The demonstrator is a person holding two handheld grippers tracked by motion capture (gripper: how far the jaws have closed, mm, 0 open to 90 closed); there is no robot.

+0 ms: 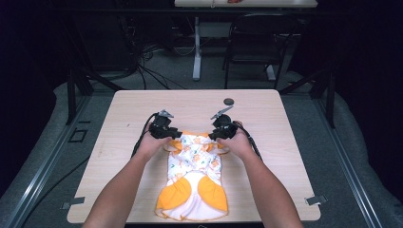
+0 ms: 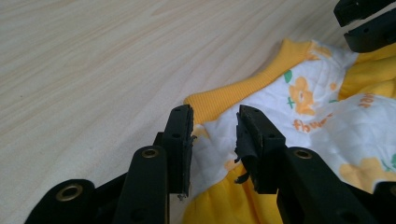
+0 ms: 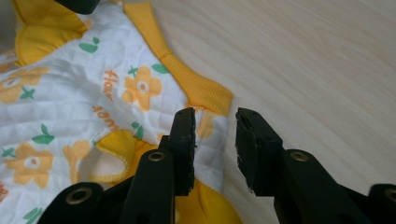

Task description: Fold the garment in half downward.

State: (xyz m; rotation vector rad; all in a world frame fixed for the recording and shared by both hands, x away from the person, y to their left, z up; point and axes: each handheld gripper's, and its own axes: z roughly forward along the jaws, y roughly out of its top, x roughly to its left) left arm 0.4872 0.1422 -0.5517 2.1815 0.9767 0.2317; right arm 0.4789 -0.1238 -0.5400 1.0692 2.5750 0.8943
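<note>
Dark floor, cables and a black chair lie beyond the pale wooden table, where a small quilted garment sits near the front edge between the person's forearms. It looks light, soft and floppy, likely to sag when lifted; the ribbed yellow band at its far end seems the firmest place to pinch. Left gripper and right gripper both hover with jaws spread at its far corners, gripping nothing. The folded underside is hidden, and the small dark disc is too small to identify.
</note>
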